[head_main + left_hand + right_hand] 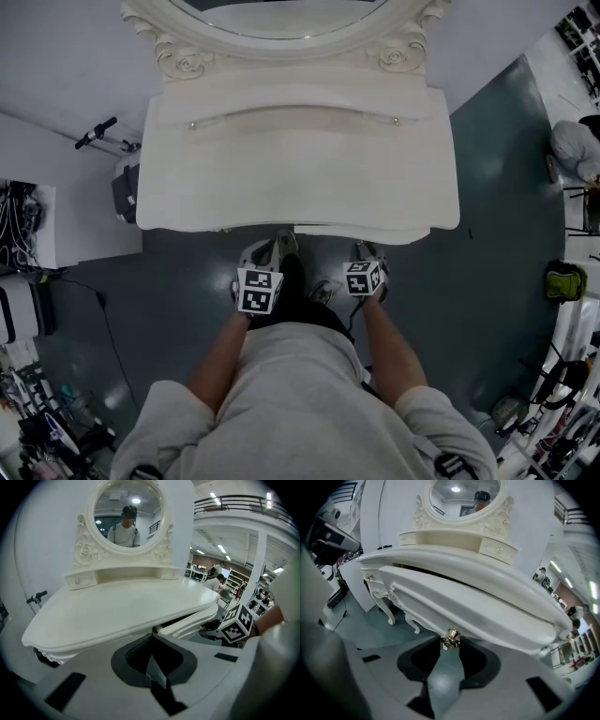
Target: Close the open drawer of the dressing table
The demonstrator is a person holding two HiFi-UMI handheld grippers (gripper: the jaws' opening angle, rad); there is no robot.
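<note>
The white dressing table (300, 169) with its oval mirror (281, 19) stands in front of me. Its front drawer (361, 232) sticks out a little under the tabletop. In the right gripper view the drawer front (454, 606) fills the middle and its gold knob (451, 638) sits between the fingertips. My right gripper (450, 645) is shut on that knob. My left gripper (151, 637) is shut on nothing, its tips just below the tabletop edge by the drawer's left end (187, 623). In the head view both grippers (269, 255) (367, 253) are at the table's front edge.
Dark grey floor (187, 291) surrounds the table. Cables and equipment (23, 225) crowd the left side. A green bag (563, 279) and stands are at the right. A person (577, 150) is at the far right. The carved table legs (386, 606) show under the drawer.
</note>
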